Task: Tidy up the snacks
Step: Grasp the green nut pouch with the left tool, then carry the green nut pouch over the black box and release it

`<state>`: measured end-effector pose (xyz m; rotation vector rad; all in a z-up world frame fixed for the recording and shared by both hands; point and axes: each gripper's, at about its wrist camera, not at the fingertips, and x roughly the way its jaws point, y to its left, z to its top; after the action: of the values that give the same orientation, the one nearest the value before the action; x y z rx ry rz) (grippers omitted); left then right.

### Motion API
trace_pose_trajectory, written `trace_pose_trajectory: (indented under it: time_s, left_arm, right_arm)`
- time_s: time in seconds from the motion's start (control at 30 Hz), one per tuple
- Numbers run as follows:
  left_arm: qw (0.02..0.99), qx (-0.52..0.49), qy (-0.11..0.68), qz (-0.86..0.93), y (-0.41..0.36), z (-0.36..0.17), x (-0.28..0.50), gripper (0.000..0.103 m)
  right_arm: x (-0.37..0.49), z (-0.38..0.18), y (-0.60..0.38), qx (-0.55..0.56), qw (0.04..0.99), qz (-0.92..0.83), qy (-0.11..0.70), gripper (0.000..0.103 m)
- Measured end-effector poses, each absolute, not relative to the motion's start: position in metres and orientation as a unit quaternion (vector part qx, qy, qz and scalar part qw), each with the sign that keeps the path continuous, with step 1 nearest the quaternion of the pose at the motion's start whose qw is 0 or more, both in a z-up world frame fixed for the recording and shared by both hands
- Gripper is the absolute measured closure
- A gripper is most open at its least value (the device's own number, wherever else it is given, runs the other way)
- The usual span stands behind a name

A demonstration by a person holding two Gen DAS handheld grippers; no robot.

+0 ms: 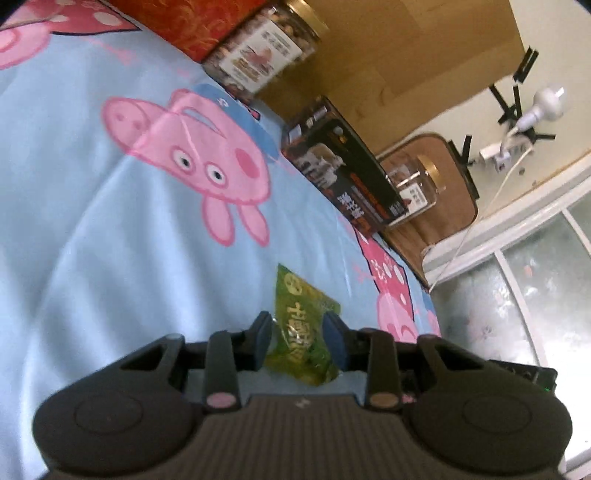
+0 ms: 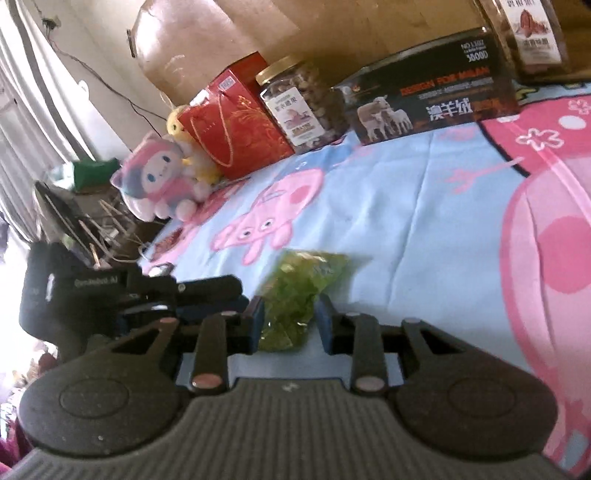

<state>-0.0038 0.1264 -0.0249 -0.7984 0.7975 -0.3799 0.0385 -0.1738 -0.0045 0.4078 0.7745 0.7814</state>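
Note:
A green snack packet lies on the blue cartoon-pig bedsheet. My left gripper is open, its blue pads on either side of the packet, not pressing it. In the right wrist view the same green packet lies between the open pads of my right gripper. The left gripper's black body shows at the left of that view, close to the packet. Whether either gripper touches the packet is unclear.
Along the far edge stand a red gift bag, a nut jar with a gold lid, a black box with sheep pictures and another jar. Plush toys sit at the left. A window lies beyond the bed.

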Motion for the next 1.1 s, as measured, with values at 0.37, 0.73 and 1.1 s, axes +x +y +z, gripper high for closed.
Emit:
trace_pose_trajectory:
  time_s: [0.37, 0.73, 1.1]
  left_arm:
    - [0.851, -0.308, 0.382, -0.184, 0.102, -0.023, -0.009, 0.073]
    - [0.851, -0.305, 0.374, -0.206, 0.100, -0.023, -0.010, 0.057]
    - [0.864, -0.296, 0.345, -0.217, 0.089, 0.023, 0.037, 0.079]
  right_arm:
    - [0.080, -0.015, -0.187, 0.248, 0.825, 0.335, 0.382, 0.068]
    - [0.062, -0.020, -0.179, 0.266, 0.788, 0.381, 0.404, 0.082]
    - [0.073, 0.029, -0.200, 0.262, 0.837, 0.364, 0.315, 0.097]
